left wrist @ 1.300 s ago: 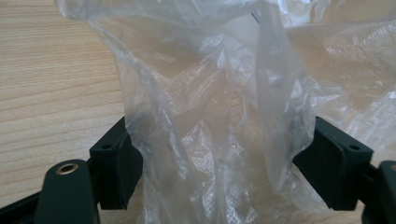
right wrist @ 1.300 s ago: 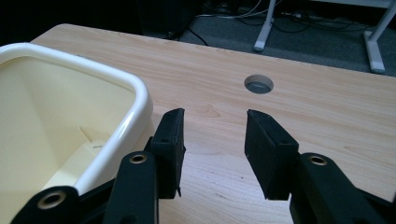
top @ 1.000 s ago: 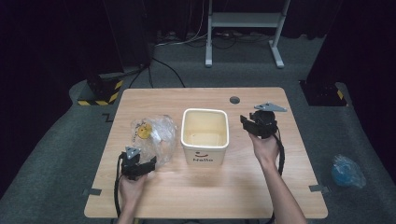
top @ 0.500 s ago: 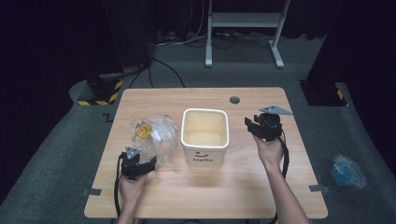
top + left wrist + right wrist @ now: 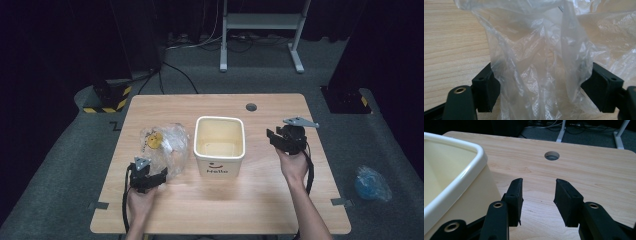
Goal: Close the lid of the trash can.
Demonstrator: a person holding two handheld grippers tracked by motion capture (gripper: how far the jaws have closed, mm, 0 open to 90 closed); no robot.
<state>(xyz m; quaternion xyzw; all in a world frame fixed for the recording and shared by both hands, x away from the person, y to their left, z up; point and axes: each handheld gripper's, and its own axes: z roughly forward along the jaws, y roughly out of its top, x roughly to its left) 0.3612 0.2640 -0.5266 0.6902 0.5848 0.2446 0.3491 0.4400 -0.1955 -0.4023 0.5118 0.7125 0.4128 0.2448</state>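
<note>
A crumpled clear plastic bag (image 5: 167,147) with a yellow item (image 5: 154,140) inside lies on the table left of a cream square bin (image 5: 220,131). My left gripper (image 5: 156,177) sits at the bag's near edge. In the left gripper view its jaws stand wide apart with a bunched fold of the bag (image 5: 536,50) between them, the film brushing both pads without being squeezed; I read the left gripper (image 5: 541,82) as open. My right gripper (image 5: 274,136) hovers just right of the bin, open and empty (image 5: 537,182), with the bin wall (image 5: 469,170) at its left.
The wooden table (image 5: 240,210) has a round cable hole (image 5: 251,107) behind the bin, which also shows ahead of the right jaws (image 5: 552,155). A blue bag (image 5: 372,184) lies on the floor at the right. A metal stand (image 5: 260,22) is beyond the table.
The right gripper has drifted slightly to the right, away from the bin. The left gripper and the bag have stayed put.
</note>
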